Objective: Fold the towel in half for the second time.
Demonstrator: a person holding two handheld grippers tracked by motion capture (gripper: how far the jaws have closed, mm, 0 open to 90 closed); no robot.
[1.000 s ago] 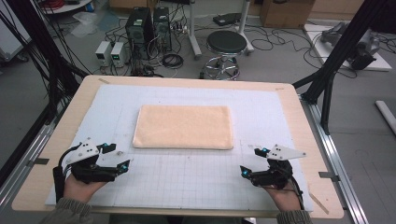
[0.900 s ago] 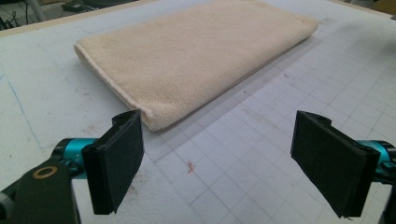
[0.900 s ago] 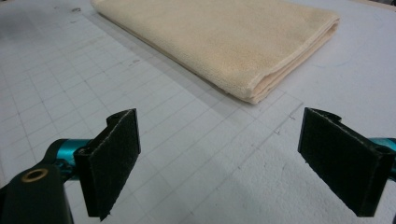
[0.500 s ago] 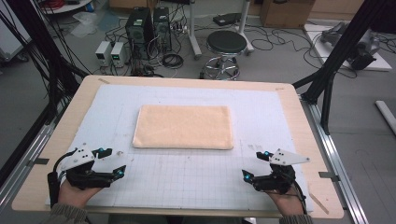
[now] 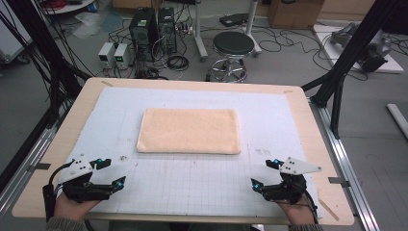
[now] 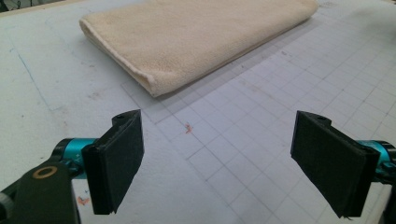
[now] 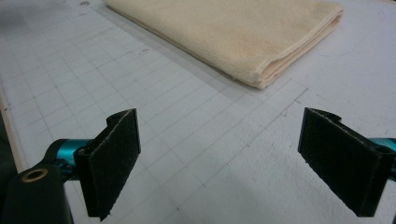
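A folded beige towel (image 5: 188,131) lies flat in the middle of the white gridded mat (image 5: 192,178). My left gripper (image 5: 109,172) rests near the front left corner of the mat, jaws wide apart, nothing between them. My right gripper (image 5: 265,174) sits at the front right, also open and empty. The left gripper view has the towel (image 6: 196,37) ahead of the open gripper (image 6: 219,163), its near corner a short way off. In the right gripper view the towel (image 7: 233,32) lies ahead and to the right of the open gripper (image 7: 224,163).
The mat covers a wooden table (image 5: 308,120) with black frame posts (image 5: 356,53) at the sides. Beyond the far edge stand a stool (image 5: 233,45), computer towers (image 5: 149,24) and floor cables.
Both grippers have drawn back toward the table's front edge and slightly outward. The towel has not moved.
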